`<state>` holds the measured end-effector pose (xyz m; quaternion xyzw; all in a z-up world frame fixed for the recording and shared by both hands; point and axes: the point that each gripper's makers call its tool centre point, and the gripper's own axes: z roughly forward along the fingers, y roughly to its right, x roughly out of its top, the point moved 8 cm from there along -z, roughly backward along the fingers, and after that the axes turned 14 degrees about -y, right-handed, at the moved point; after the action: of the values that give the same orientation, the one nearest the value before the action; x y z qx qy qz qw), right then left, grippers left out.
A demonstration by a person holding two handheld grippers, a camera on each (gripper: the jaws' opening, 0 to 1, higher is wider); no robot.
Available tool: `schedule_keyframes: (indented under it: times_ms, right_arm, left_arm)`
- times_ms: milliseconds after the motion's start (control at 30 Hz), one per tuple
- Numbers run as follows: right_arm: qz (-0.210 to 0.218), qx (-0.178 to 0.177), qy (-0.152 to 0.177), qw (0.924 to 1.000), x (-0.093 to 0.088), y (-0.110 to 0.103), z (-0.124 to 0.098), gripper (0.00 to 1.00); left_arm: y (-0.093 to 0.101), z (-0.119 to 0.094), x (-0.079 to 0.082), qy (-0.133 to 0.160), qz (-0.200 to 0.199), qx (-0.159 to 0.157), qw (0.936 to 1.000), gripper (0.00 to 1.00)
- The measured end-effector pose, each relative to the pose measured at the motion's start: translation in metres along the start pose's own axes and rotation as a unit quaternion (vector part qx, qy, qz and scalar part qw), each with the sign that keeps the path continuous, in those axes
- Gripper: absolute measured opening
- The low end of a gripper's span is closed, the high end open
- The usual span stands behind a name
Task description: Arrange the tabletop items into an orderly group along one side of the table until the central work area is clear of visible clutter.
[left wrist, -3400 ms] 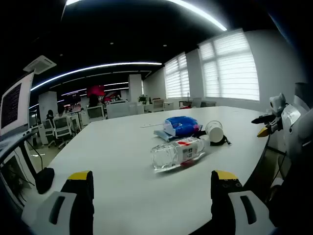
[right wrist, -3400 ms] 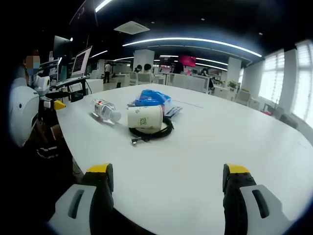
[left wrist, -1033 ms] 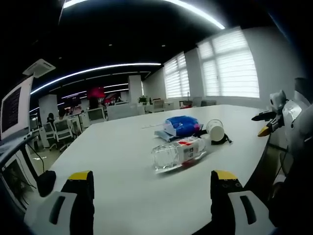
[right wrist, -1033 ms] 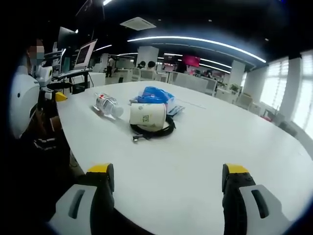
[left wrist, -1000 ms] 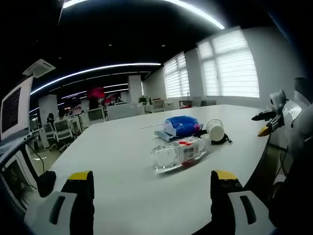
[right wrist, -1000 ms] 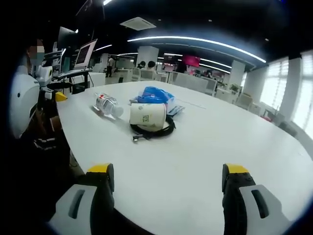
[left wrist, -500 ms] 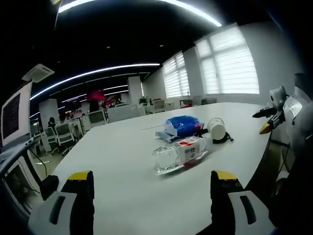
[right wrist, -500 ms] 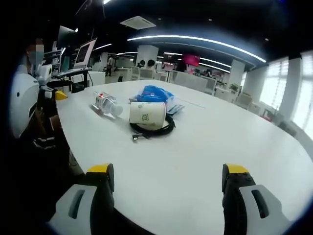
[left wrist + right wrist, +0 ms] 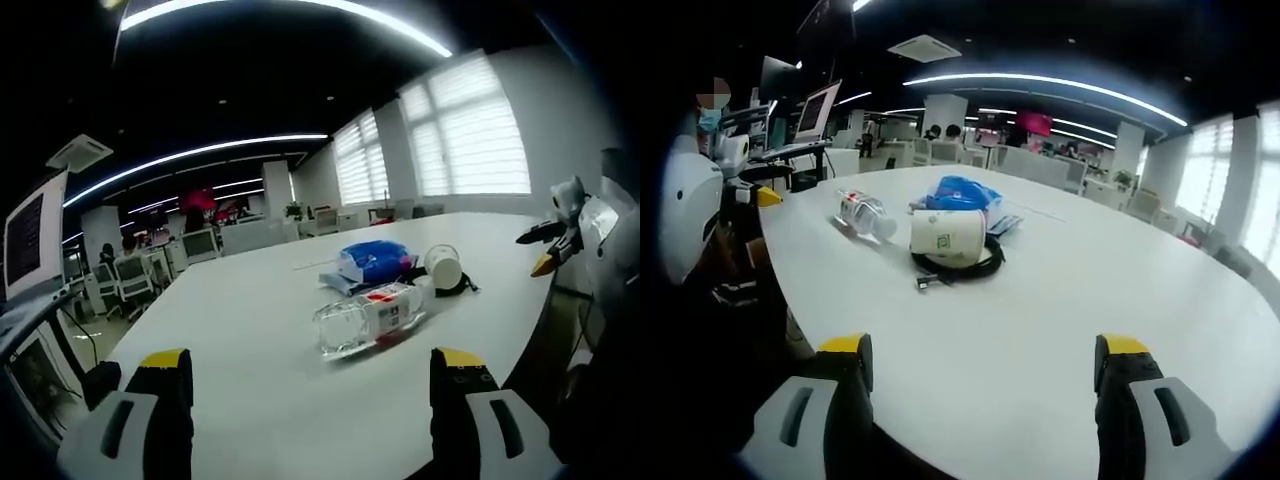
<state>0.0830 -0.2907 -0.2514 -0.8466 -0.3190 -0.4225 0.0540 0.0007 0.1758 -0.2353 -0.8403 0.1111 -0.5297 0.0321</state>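
Left gripper [image 9: 312, 415]: jaws spread wide, nothing between them, held low over the near edge of the white table [image 9: 240, 330]. Right gripper [image 9: 980, 405]: likewise wide apart and empty, at the opposite edge.

Items, left gripper view: a clear plastic bottle [image 9: 370, 318] lies on its side at roughly 1 o'clock from the jaws, nearest of the cluster. Beyond it, toward 1 o'clock, a blue packet [image 9: 374, 261] rests on what looks like a flat booklet. Just right of that a paper cup [image 9: 441, 268] lies on its side, mouth toward this camera, touching a coil of black cable [image 9: 462, 287]. In the right gripper view the cup sits on the coil at 11 o'clock, the bottle further left.

Assessment: no item is in hand; the step appears to be the approach to a first pick. The bottle suits the left gripper, the cup the right.

Recommendations: take the bottle across its body near the label, jaws square to its long axis, as it may roll or slip. Lift the cup clear before handling the cable, since dragging the coil would carry the cup. Grip the cup lightly; it would crush
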Motion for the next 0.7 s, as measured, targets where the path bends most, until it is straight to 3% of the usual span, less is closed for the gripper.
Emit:
schedule_keyframes:
  times_ms: [700]
  right_arm:
    - [0.006, 0.002, 0.004, 1.0000, 0.0016, 0.0003, 0.0001, 0.88]
  left_arm:
    - [0.0025, 0.0031, 0.0036, 0.009, 0.006, -0.005, 0.9999, 0.98]
